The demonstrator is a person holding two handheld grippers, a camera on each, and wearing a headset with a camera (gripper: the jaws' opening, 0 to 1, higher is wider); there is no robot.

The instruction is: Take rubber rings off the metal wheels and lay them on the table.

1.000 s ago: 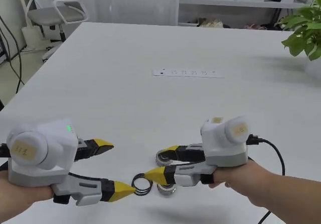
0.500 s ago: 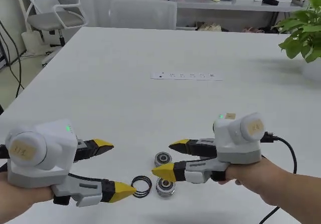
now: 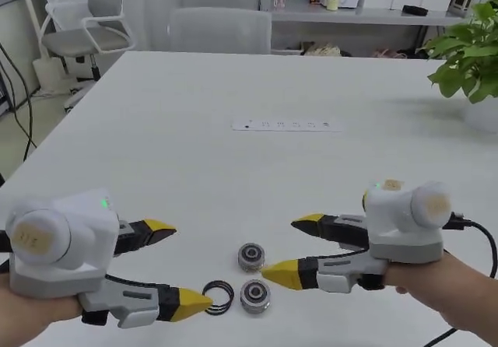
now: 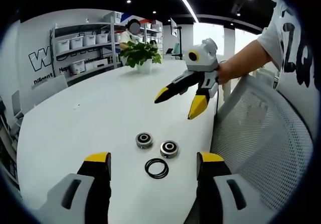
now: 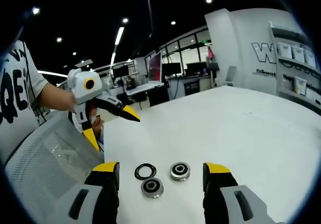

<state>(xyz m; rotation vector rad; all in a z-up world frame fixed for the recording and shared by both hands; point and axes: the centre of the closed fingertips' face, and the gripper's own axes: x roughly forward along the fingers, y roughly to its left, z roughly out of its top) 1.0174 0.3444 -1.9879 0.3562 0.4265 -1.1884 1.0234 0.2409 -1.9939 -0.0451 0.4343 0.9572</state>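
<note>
Looking down in the head view, we find the rubber rings lying flat on the white table at the lower middle of the frame. They are thin black loops that overlap one another; we count perhaps two, though they are too fine for us to be sure. Just to their right lies the lower wheel, with a sliver of table between it and the rings. The upper wheel sits a little above it in the frame, apart from both. Each wheel lies on its side and shows a bright metal rim, a dark band inside that, and a pale hub with a small hole.

The left gripper fills the lower left corner. Its black jaws with yellow tips are spread wide and hold nothing, and the lower tip points at the rings from just beside them. The right gripper comes in from the lower right, its jaws also spread and empty, with its lower tip near the lower wheel.

In the left gripper view the rings lie in the lower middle, ahead of the two jaws, with both wheels just above them. A green plant stands at the upper right edge of the head view.
</note>
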